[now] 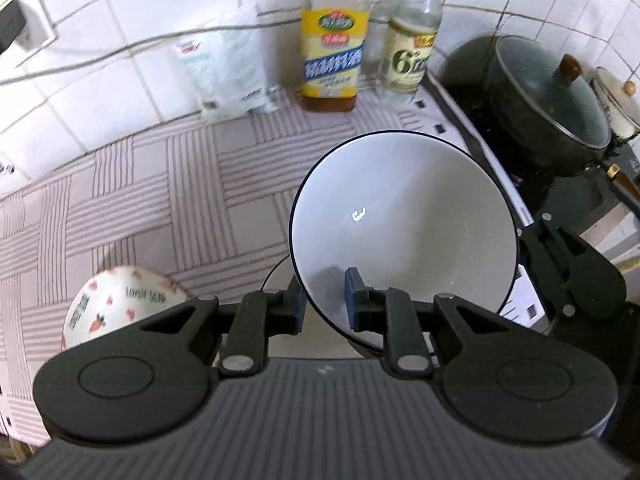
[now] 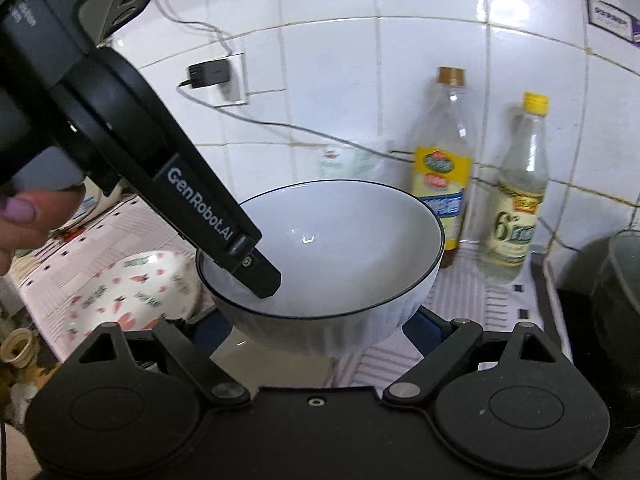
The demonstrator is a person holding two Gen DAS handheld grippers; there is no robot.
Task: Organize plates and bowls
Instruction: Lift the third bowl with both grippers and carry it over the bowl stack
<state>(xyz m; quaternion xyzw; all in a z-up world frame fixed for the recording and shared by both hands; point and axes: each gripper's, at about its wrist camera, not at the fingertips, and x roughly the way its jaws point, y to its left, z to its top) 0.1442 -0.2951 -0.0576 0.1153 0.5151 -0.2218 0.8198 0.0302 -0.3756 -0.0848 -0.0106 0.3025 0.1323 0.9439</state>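
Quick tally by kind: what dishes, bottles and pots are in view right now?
Bowls: 2 – white bowl with dark rim, strawberry-print bowl
Bottles: 2 – yellow-label bottle, clear bottle with yellow cap
Lidded pots: 2 – black pot, cream pot
Total: 6

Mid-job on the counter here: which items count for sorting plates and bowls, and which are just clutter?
For the job:
- white ceramic bowl with a dark rim, gripped at its rim by the left gripper
- strawberry-print white bowl on the cloth

Just lying about:
- yellow-label bottle
- clear bottle with yellow cap
- black lidded pot
- white plastic packet
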